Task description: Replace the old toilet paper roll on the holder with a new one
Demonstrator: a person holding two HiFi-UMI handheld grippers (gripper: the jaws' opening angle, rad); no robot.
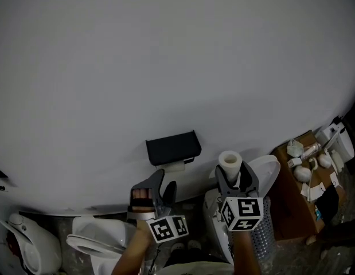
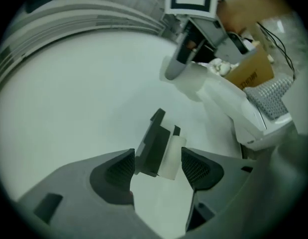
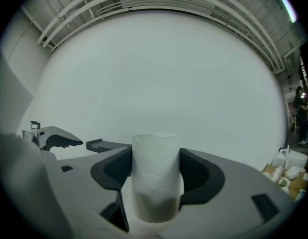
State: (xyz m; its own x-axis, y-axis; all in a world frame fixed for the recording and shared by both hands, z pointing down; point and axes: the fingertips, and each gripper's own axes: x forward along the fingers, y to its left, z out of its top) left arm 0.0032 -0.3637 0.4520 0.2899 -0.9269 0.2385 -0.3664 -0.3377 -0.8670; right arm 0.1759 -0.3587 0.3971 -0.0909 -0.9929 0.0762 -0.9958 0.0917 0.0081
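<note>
Your left tongs (image 1: 164, 182) are spread just below the holder (image 1: 173, 147), with the old roll (image 1: 175, 166) lined up between them. Your right tongs (image 1: 234, 174) pinch the new roll (image 1: 230, 160) upright, to the holder's right.

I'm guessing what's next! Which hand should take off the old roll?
Probably left: its open tool faces the small white roll at the black holder; the right tool holds a fresh white roll.
</note>
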